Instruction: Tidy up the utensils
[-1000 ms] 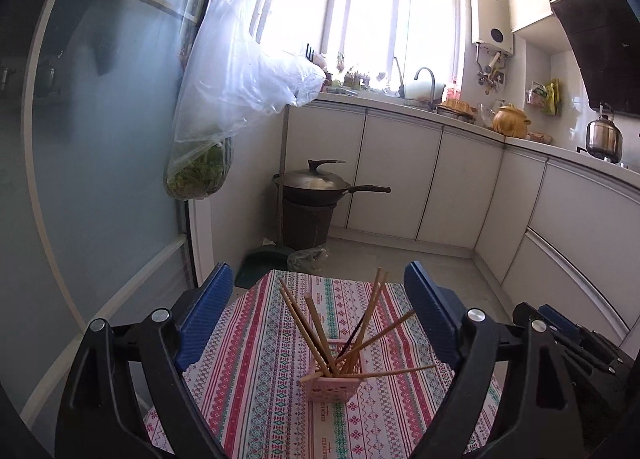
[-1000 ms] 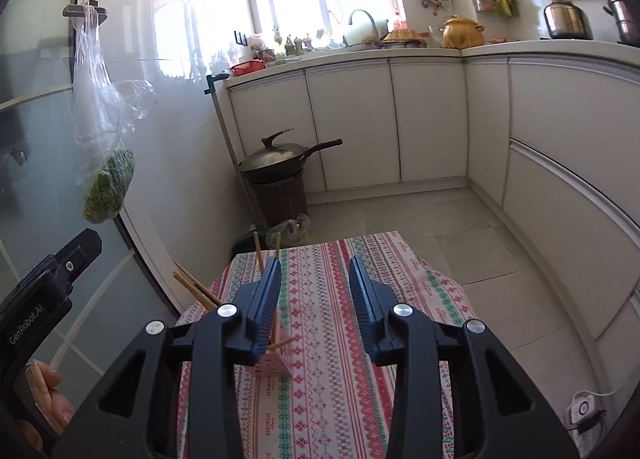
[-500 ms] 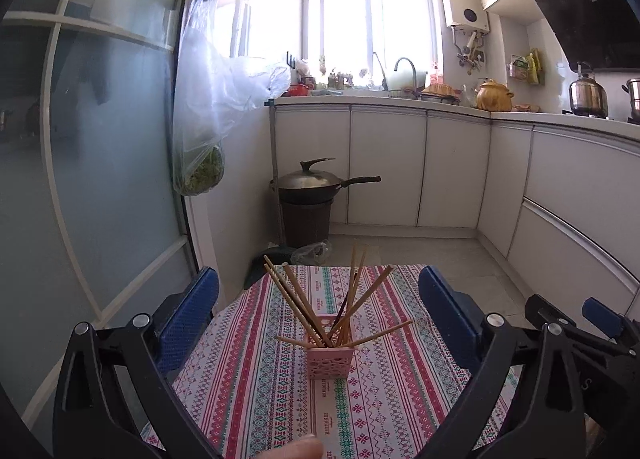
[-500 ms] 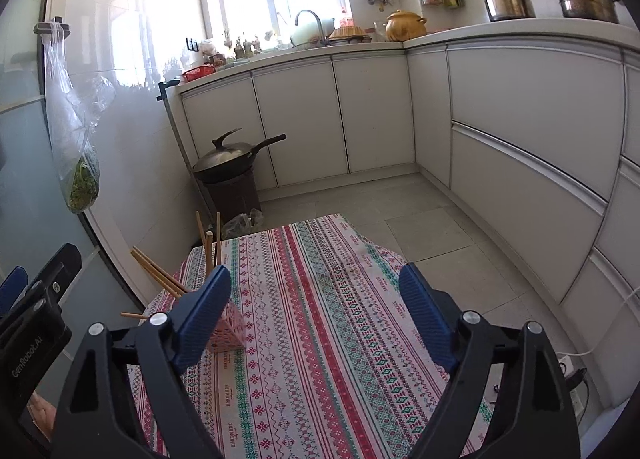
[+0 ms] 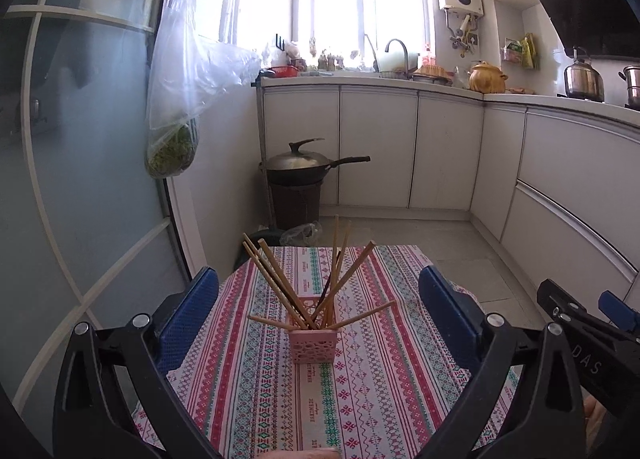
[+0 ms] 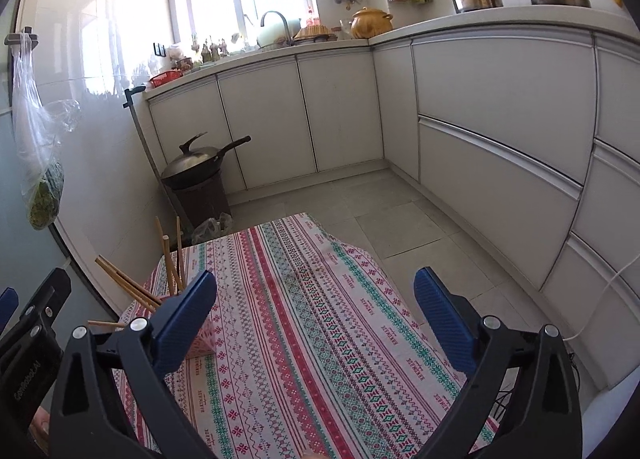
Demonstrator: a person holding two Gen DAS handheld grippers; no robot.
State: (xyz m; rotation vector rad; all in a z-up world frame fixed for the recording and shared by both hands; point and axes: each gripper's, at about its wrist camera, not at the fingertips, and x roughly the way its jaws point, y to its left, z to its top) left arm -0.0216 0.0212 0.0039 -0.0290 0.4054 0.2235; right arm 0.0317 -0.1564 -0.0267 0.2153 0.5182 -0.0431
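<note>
The left gripper (image 5: 319, 305) is released; the right gripper (image 6: 315, 309) has just opened, empty. Chopsticks (image 5: 320, 279) stand in the holder (image 5: 313, 347) near the table's (image 5: 380, 379) left edge.

A pink lattice-sided holder (image 5: 313, 346) carries tan wooden chopsticks (image 5: 280, 283) on a tablecloth (image 5: 372, 379) banded in red, green and white; blue pads (image 5: 188, 315) at 9 and 3 o'clock.

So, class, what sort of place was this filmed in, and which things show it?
A home kitchen, most likely: a sink tap under the window, a kettle on the counter, and a lidded wok on the floor.
</note>
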